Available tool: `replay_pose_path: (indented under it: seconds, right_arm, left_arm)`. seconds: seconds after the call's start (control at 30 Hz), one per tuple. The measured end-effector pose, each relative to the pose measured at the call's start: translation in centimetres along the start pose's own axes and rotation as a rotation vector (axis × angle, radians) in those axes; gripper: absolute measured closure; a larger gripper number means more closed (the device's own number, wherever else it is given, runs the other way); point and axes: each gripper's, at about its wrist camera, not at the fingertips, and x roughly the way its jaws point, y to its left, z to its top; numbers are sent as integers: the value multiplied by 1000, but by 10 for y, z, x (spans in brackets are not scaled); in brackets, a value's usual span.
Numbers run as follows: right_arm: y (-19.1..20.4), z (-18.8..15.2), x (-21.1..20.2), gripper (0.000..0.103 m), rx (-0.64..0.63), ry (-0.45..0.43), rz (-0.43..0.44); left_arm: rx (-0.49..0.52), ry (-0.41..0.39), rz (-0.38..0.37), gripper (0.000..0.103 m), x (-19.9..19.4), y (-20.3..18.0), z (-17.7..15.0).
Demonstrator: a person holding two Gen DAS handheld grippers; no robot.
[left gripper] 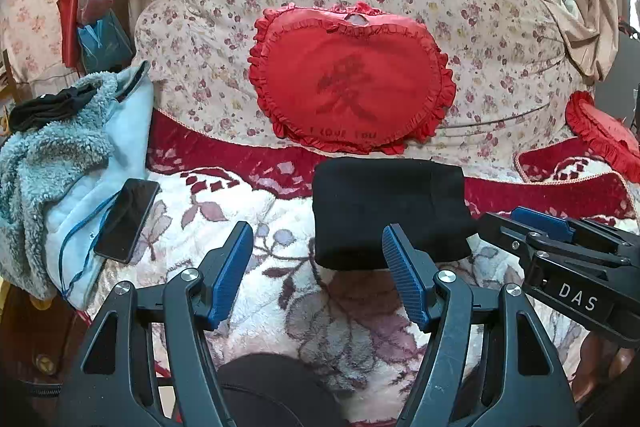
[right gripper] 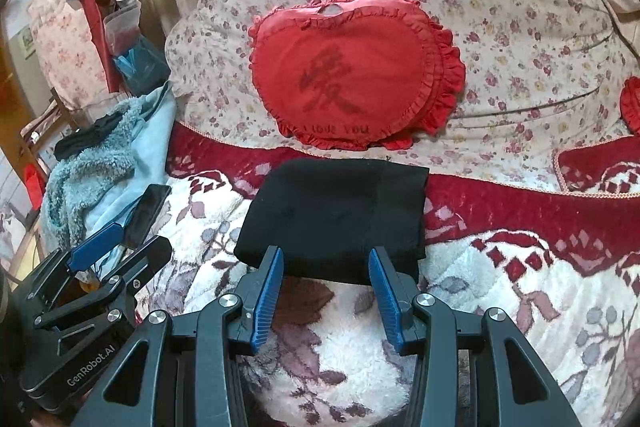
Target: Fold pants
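Black pants (right gripper: 336, 215) are folded into a compact rectangle, flat on the floral fleece blanket (right gripper: 500, 307), just in front of the red heart-shaped pillow (right gripper: 348, 71). Left gripper (left gripper: 318, 267) has jaws spread, nothing between them, near the fold's front-left corner. Right gripper (right gripper: 326, 287) is also spread and empty, tips at the fold's near edge. Smartphone (left gripper: 126, 219) lies on the light-blue fleece garment (left gripper: 80, 163) at left.

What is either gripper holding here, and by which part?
Nothing. The left gripper and right gripper are both open and empty; the folded black pants lie free.
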Motion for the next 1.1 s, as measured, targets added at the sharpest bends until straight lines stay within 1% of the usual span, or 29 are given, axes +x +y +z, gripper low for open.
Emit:
replay_pose_path:
  seconds: [0.5, 1.1]
  right_arm:
    - [-1, -1, 5, 60, -3, 16, 5]
    - [-1, -3, 18, 60, -7, 45, 11]
  left_arm:
    - [-1, 8, 1, 36, 4, 0, -2]
    - [-9, 36, -11, 36, 18, 8, -6]
